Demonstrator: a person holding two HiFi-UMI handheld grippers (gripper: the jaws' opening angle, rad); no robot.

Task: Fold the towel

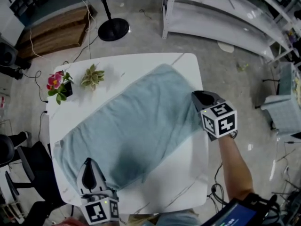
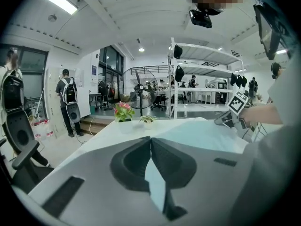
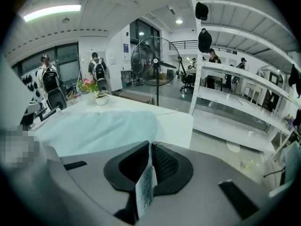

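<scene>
Towel [image 1: 127,126] lies flat and diagonal across the table [image 1: 176,187], with open room above it. Bare table at the near right and far right corners allows free passage. The far left corner is obstructed: pink flowers [image 1: 57,84] and a small green plant [image 1: 92,76] stand side by side, near the towel's edge but apart from it.

In the head view, the left gripper [image 1: 88,162] is covering the near corner of the towel [image 1: 131,126], and the bottom edge is cutting through its marker cube [image 1: 100,212]. The right gripper [image 1: 195,96] is hiding the towel corner beneath it, and the forearm [image 1: 233,166] behind it is running out past the bottom edge. The top edge is cutting off the fan stand [image 1: 107,13], and the people [image 2: 69,95] far back in the left gripper view are showing too small for detail.
</scene>
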